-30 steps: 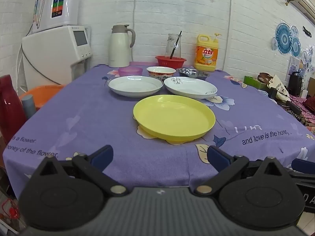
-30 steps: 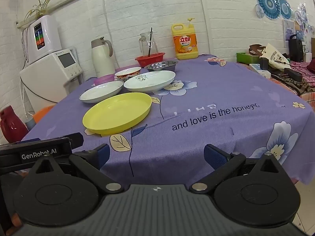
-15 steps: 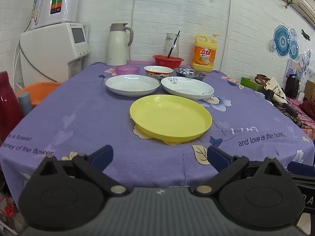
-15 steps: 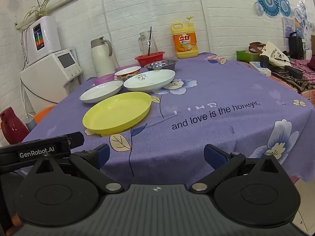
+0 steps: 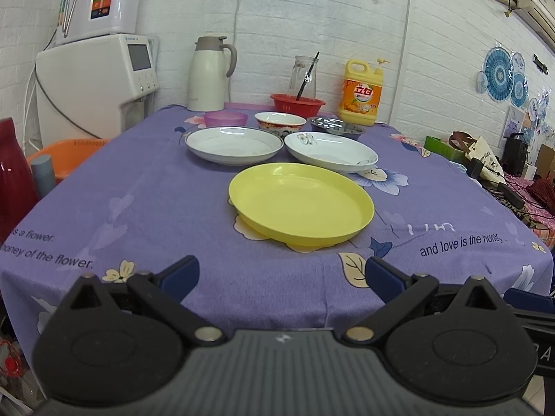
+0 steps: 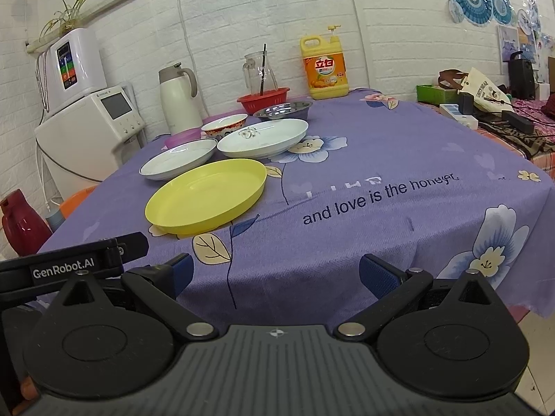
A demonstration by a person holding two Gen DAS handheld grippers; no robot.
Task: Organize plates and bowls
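A yellow plate (image 5: 301, 202) (image 6: 206, 196) lies nearest on the purple tablecloth. Behind it lie two white plates, one left (image 5: 234, 145) (image 6: 178, 163) and one right (image 5: 331, 150) (image 6: 263, 138). Further back stand a purple bowl (image 5: 225, 118), a red-patterned bowl (image 5: 280, 122) (image 6: 224, 125) and a metal bowl (image 5: 334, 127) (image 6: 282, 109). My left gripper (image 5: 281, 277) is open and empty at the table's front edge. My right gripper (image 6: 275, 272) is open and empty, right of the left one, which shows in its view (image 6: 79, 265).
At the back stand a white thermos jug (image 5: 208, 72), a red basket (image 5: 297, 102) with a glass pitcher, and a yellow detergent bottle (image 5: 360, 93). A white water machine (image 5: 93, 83) stands left. A cluttered side table (image 6: 492, 111) lies right.
The left wrist view has risen a little and shifted slightly right; the plates sit lower in it. The right view has barely moved. Both grippers stay open.
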